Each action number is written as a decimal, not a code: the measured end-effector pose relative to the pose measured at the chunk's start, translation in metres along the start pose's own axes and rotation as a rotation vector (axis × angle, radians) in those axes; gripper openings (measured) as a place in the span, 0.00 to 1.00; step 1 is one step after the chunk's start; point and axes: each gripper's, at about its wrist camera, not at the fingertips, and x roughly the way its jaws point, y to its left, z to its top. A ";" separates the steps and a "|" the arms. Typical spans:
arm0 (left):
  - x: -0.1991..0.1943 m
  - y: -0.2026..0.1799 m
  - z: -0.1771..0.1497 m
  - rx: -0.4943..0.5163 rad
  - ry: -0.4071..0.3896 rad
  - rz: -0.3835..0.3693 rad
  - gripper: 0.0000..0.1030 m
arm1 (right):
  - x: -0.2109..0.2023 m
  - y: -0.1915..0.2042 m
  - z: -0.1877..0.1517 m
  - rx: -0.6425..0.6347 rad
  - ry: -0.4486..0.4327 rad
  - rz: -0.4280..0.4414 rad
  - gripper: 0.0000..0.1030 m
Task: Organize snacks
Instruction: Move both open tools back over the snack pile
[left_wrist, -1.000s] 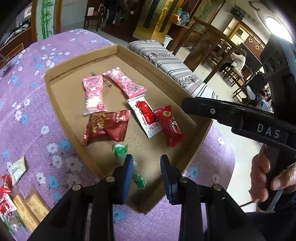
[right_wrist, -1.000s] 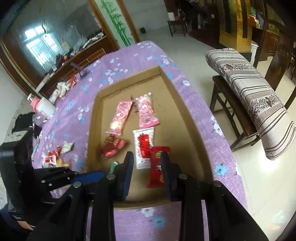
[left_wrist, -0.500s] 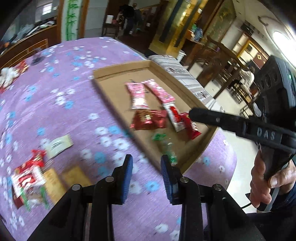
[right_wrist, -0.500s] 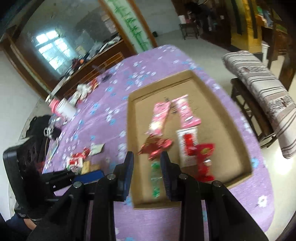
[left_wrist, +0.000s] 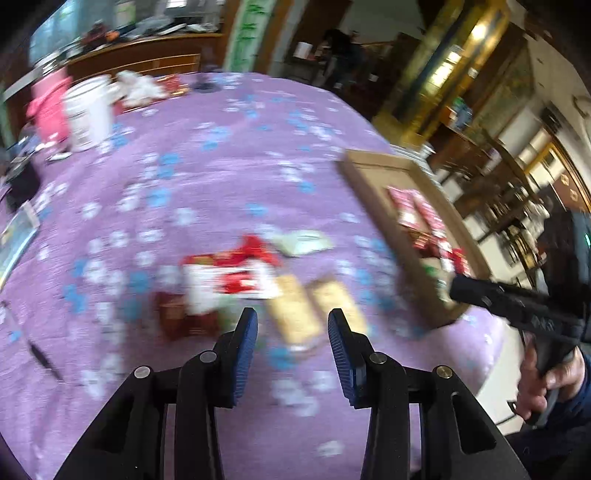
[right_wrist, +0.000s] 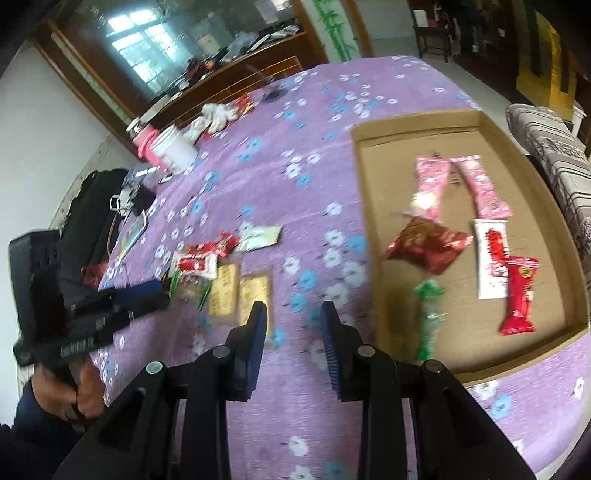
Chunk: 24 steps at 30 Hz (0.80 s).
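Loose snacks are seen in a small heap on the purple flowered surface. Two tan flat packets lie just ahead of the left tongs, slightly right of their centre line; a white-and-red packet lies just beyond, to the left. A pale packet is set at the far edge of the heap. The left view is blurred, so finer detail cannot be read.

The cardboard tray is placed to the right of the left tongs and ahead-right of the right tongs. Inside it, two pink packets, a dark red bag, a white-and-red packet, a red bar and a green candy are laid out.

Left tongs: spread, nothing held. Right tongs: spread, nothing held, hanging over bare cloth between heap and tray.

Judged step: the next loose snack is to be fetched with the left tongs. For a clean pick, the nearest tan packet should be approached low, its short edges bracketed, and one packet only pinched, since its neighbour lies alongside. A white jar and clutter are noted well beyond.
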 end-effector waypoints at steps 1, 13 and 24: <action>0.001 0.014 0.004 -0.021 0.002 0.010 0.40 | 0.002 0.003 -0.002 0.000 0.005 0.000 0.28; 0.057 0.043 0.016 -0.064 0.126 -0.073 0.40 | 0.001 0.003 -0.020 0.065 0.007 -0.047 0.29; 0.011 0.022 -0.027 0.059 0.127 -0.113 0.40 | -0.005 -0.004 -0.020 0.103 -0.016 -0.067 0.29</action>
